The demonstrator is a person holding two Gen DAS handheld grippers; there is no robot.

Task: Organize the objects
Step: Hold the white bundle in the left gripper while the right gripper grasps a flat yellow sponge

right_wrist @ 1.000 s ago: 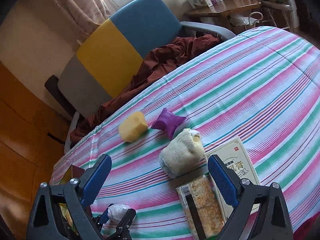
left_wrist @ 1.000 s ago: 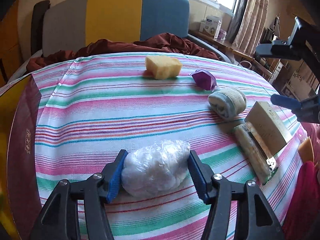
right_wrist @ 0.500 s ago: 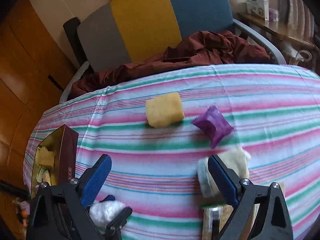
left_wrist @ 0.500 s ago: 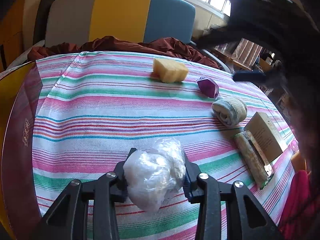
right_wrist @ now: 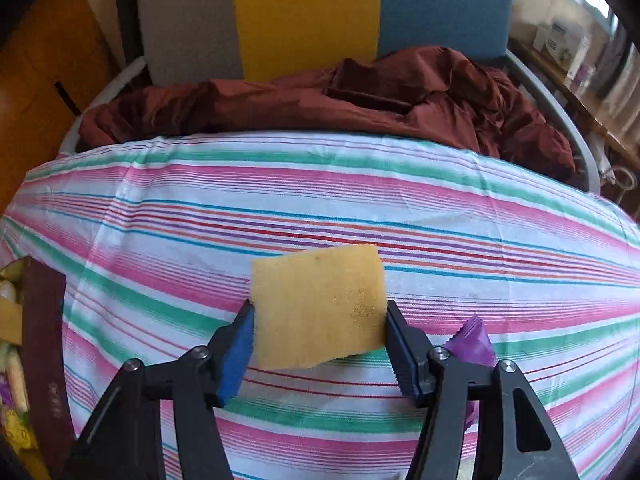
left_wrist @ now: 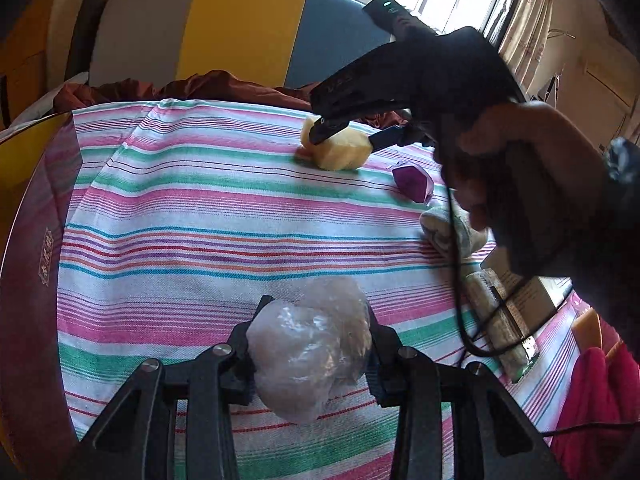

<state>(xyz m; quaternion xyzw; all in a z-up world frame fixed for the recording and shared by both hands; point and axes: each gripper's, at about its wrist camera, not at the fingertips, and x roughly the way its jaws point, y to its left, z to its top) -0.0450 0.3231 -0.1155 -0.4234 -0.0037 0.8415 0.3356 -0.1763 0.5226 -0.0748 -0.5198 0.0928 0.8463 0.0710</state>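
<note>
So we've got a big round table under a striped cloth (left_wrist: pixel 200 216), pink, green and white, with a grey-yellow-blue chair (right_wrist: pixel 304 20) behind it and a rust-red blanket (right_wrist: pixel 360 96) bunched on the seat. At the left edge there's a dark red box (left_wrist: pixel 36 280), open, with some bits inside.

Our right hand (left_wrist: pixel 532 176) is way out over the far side. The right gripper (right_wrist: pixel 318 338) is closing its jaws on the yellow sponge (right_wrist: pixel 320 308), and both pads already touch its sides. Just beside it on the right sits a small purple packet (right_wrist: pixel 470 342).

Closer in, the left gripper (left_wrist: pixel 310 354) pinches the crumpled clear plastic bag (left_wrist: pixel 310 348), squeezed tight between the pads. Off to the right lie a rolled-up cloth (left_wrist: pixel 444 228) and a wrapped cracker pack (left_wrist: pixel 500 316), mostly behind our arm.
</note>
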